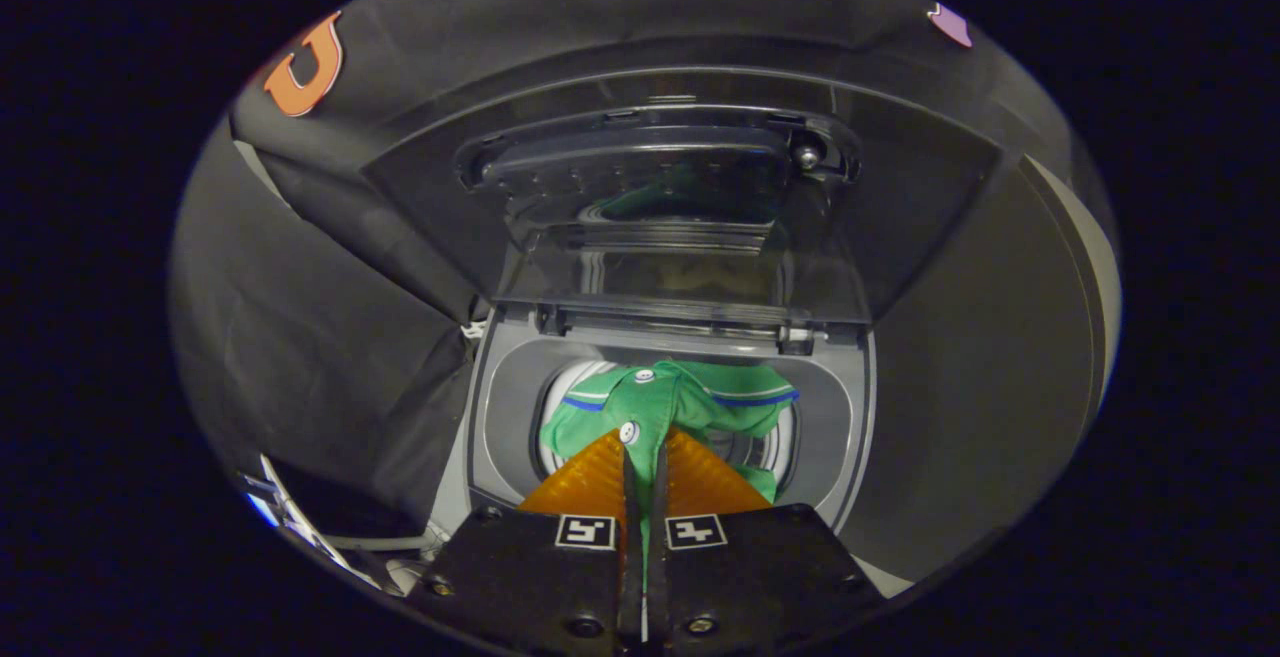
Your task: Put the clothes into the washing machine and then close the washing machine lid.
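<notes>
A green garment (690, 402) with blue trim and white buttons hangs from my gripper (645, 452), whose two fingers are shut on a fold of it. The cloth dangles over the round drum opening (775, 447) of the top-loading washing machine (855, 407), just beyond my fingertips. The machine's transparent lid (680, 227) stands raised and upright behind the opening, with a green reflection in it.
Black booth cloth (330, 337) hangs to the left of the machine and behind it. A dark curved panel (960, 387) stands to the right. Something white with thin edges (300, 527) lies low at the left.
</notes>
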{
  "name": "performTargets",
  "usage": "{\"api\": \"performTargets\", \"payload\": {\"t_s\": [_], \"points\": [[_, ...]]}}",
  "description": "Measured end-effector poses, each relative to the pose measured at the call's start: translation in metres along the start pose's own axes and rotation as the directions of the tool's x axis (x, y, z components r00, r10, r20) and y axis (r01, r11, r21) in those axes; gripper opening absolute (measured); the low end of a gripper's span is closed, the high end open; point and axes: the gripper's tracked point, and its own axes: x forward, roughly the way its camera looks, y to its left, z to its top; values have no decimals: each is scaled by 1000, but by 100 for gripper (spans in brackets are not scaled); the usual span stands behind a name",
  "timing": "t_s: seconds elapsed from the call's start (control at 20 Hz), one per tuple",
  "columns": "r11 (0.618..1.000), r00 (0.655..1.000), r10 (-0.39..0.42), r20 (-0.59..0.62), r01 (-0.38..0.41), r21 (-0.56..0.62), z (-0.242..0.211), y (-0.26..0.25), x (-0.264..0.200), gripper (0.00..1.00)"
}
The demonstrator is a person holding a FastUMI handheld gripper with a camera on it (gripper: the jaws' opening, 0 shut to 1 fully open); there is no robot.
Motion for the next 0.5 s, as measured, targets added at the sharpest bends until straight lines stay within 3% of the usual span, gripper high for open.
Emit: {"api": "performTargets", "payload": {"t_s": [0.35,0.5], "points": [[999,999,30,-10,-30,25,-9,4,3,15],[1000,1000,-6,29,5,29,-1,-3,3,71]]}}
